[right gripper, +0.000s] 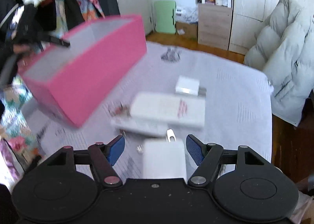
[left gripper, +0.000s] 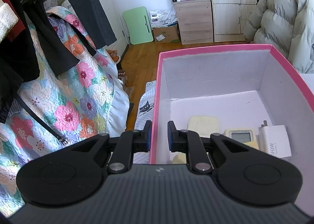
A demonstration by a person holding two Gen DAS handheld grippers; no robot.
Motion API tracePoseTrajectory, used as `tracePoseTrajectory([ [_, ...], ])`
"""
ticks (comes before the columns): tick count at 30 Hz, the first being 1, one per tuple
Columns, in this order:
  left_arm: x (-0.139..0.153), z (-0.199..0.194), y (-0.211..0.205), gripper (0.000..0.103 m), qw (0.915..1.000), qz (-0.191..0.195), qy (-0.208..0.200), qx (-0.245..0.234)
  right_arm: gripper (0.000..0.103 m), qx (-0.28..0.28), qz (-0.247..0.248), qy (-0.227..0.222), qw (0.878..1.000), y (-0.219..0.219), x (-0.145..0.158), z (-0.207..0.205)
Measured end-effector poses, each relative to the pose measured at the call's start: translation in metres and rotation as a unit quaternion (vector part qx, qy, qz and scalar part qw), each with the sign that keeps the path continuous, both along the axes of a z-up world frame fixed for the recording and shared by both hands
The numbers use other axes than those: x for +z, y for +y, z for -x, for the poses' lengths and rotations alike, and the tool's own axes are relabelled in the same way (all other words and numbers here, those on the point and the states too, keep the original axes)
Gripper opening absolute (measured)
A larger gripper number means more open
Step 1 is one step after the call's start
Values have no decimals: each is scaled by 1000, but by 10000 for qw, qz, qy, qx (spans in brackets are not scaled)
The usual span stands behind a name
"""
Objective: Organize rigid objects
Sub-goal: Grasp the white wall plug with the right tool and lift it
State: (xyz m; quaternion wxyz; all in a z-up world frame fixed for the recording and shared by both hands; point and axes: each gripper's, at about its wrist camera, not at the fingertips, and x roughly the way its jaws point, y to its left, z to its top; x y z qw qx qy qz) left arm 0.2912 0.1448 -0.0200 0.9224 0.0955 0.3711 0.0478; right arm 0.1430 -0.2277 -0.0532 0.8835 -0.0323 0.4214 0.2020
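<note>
Pink cardboard makes up the storage box, and the left gripper is pinching its near side wall, one finger outside and one inside, narrowed onto the wall. In the right wrist view the box appears tilted and raised above the bed, though motion blur makes this hard to confirm.

Inside the box, three things are already lying on its floor near the gripped wall: a cream-coloured flat object, a remote with a small display, and a white charger with its prongs pointing to the far end.

The right gripper is hovering over the bed with its fingers spread wide and holding nothing. Between them, just below, a white plug adapter is sitting on the bed. Beyond it, to the right of the box, a white flat box and a smaller white charger block are waiting.

So the sorting seems roughly half done: three items are boxed, and at least three are lying outside the box, the adapter likely being next.
</note>
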Motion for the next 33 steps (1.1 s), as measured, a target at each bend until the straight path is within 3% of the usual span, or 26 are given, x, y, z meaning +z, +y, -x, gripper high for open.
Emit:
tracePoseTrajectory([
  [7, -1, -1, 2, 14, 10000, 6, 79, 20, 73, 30, 444, 39, 9990, 13, -25, -5],
  [9, 0, -2, 2, 14, 10000, -12, 77, 20, 67, 49, 536, 85, 9985, 15, -29, -5],
  [11, -1, -3, 1, 14, 10000, -16, 76, 17, 60, -47, 505, 43, 9987, 15, -29, -4],
  [17, -1, -3, 0, 14, 10000, 2, 75, 12, 60, -229, 397, 67, 9989, 7, -26, 4],
  [26, -1, -4, 3, 14, 9999, 26, 105, 68, 60, -426, 310, -120, 9985, 3, -11, 11],
  [33, -1, -5, 4, 14, 9999, 33, 104, 66, 61, -61, -256, -488, 9985, 27, 25, 5],
])
